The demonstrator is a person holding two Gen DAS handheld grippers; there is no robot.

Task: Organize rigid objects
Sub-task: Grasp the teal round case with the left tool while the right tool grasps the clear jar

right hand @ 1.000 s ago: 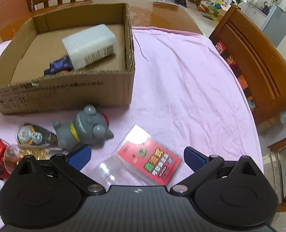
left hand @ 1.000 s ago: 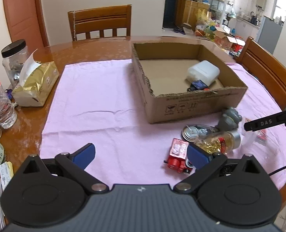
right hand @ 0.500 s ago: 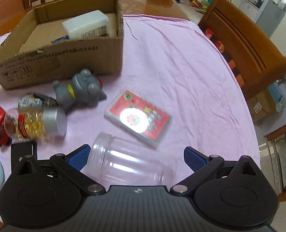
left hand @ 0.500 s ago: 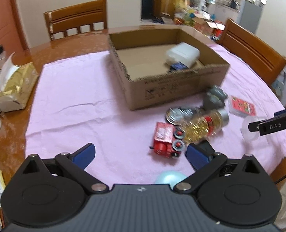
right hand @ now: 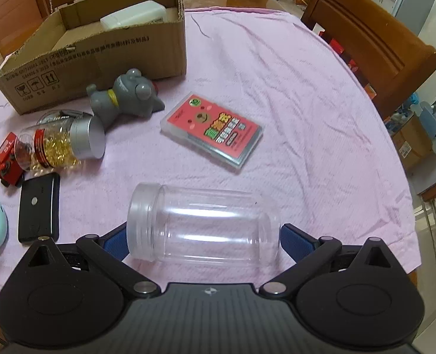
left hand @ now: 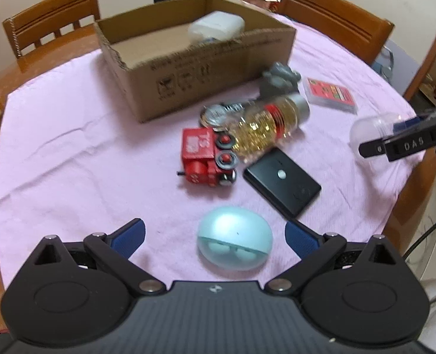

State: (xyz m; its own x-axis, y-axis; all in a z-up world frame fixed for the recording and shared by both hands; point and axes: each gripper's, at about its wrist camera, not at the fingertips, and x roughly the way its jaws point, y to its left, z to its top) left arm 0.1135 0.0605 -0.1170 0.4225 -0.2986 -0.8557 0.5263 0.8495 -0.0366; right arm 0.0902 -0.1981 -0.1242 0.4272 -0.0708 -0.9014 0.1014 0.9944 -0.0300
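Right gripper (right hand: 203, 237) spread wide, one blue pad either side of the clear empty jar (right hand: 203, 224), which lies on its side across the opening, lid end to the left. The pads look close to its two ends, not yet pressing. Here's the worry: the jar is smooth and round, and a squeeze that lands off-centre could send it rolling on the pink cloth (right hand: 291, 103), and the near edge of the table is close behind it.

Over to the left gripper (left hand: 215, 236), also open, holding nothing, with the pale blue egg-shaped case (left hand: 235, 240) sitting between its pads. Curved shell, so it may squirt out forward if pinched near its rim, straight at the black flat device (left hand: 282, 181) just beyond.

Farther out, the red toy truck (left hand: 207, 162) touches the jar of gold bits (left hand: 265, 126), with the grey toy animal (left hand: 279, 78) behind; knock one and the neighbours could shift. The red card box (right hand: 212, 128) lies flat to the right. The cardboard box (left hand: 206, 67) waits at the far side, a white container (left hand: 216, 26) already in it; a low carry could clip its near wall.
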